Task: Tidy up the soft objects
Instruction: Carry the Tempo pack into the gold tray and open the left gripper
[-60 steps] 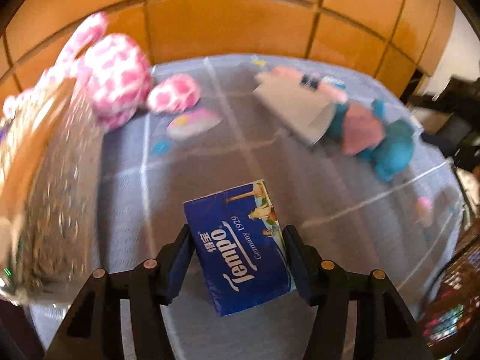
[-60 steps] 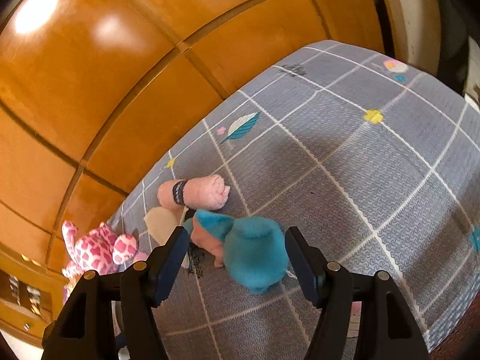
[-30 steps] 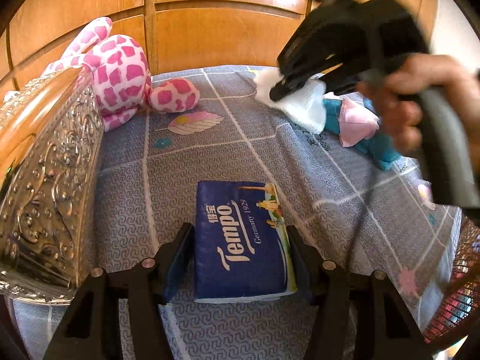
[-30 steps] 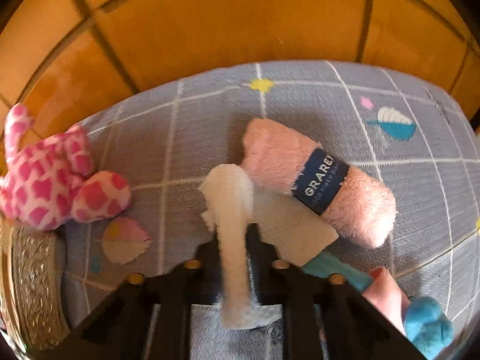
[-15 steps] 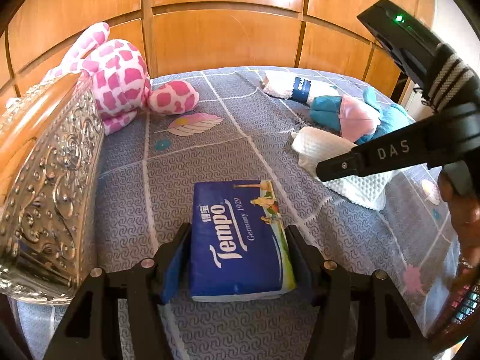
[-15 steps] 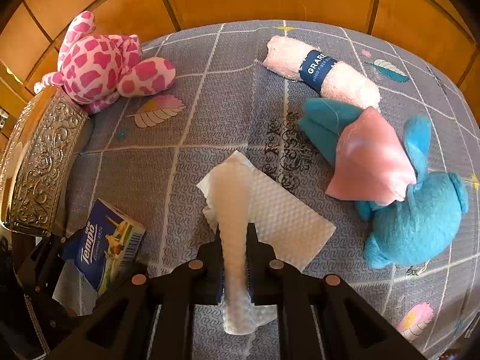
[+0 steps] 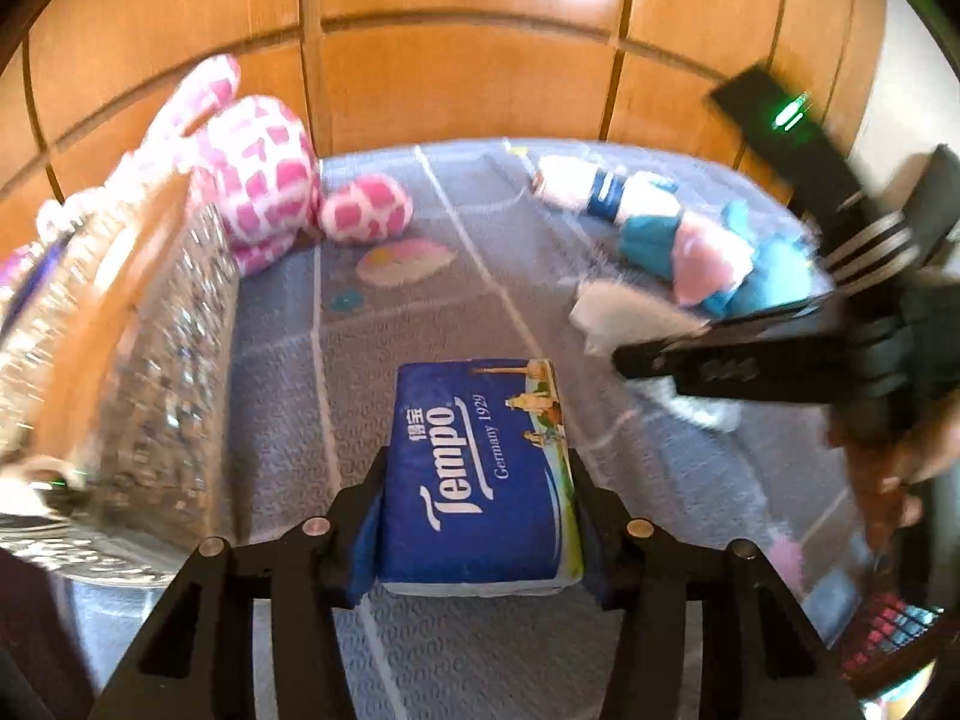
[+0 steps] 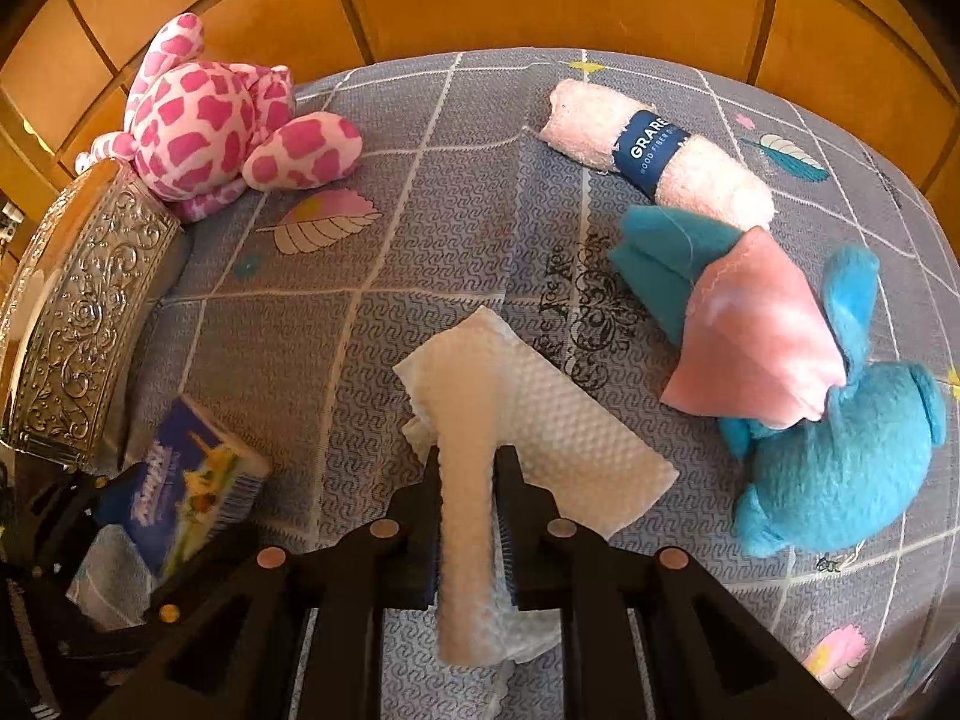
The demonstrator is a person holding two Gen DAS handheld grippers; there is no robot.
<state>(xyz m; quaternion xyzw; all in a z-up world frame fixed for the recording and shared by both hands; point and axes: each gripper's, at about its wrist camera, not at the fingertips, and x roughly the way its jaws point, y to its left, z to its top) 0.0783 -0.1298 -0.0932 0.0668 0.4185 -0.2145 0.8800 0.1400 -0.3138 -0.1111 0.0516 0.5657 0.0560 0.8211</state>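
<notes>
the left gripper [image 7: 477, 504] is closing on the tempo tissue pack [image 7: 477, 468] between its jaws; soft, light, best squeezed across its sides. the right gripper [image 8: 468, 480] pinches a limp paper towel [image 8: 522, 420] at a bunched fold

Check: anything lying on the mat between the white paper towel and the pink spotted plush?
Nothing; right wrist view shows only bare grey mat with a leaf print between the paper towel and pink spotted plush.
</notes>
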